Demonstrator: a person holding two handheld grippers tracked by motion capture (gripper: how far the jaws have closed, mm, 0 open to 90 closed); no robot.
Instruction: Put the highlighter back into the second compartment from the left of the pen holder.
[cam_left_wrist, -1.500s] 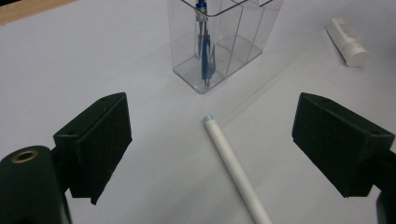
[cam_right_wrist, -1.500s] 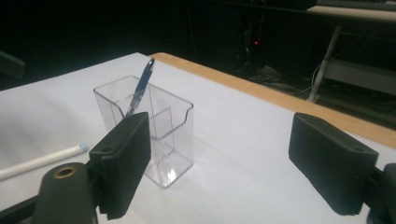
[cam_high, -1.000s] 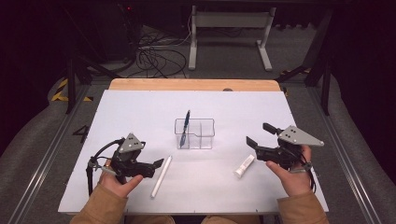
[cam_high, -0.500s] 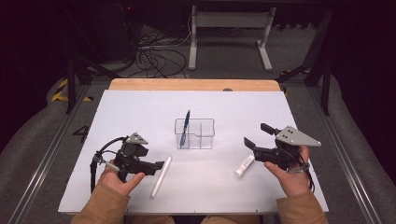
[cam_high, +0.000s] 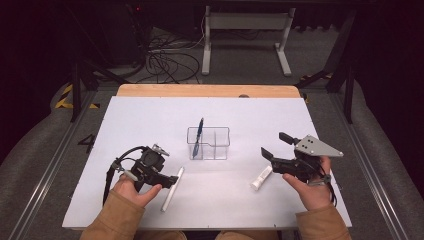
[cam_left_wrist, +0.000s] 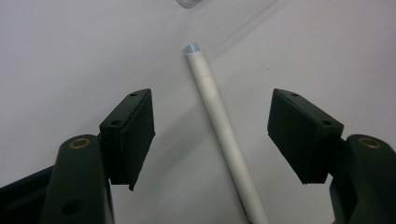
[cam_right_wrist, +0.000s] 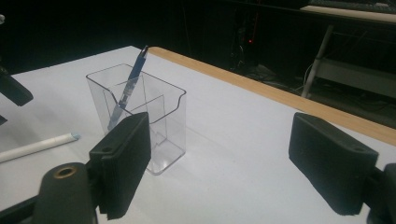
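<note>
jaws of the left gripper (cam_left_wrist: 212, 140) have just been closing, spread either side of one white pen (cam_left_wrist: 222, 135) lying untouched on the table (cam_high: 125, 120); right gripper (cam_high: 274, 145) gapes empty. one clear holder (cam_high: 208, 143) holds one blue pen (cam_high: 198, 136); one white tube (cam_high: 261, 177) lies nearby.

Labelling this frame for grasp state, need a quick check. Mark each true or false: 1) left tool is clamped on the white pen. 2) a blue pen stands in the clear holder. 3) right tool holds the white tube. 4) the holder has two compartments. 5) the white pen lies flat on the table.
1) False. The left tool has been closing, but its pads stand apart from the white pen lying between them.
2) True. The blue pen leans in the clear holder.
3) False. The right tool is open with nothing in it; the white tube lies on the table beside it.
4) True.
5) True.
</note>
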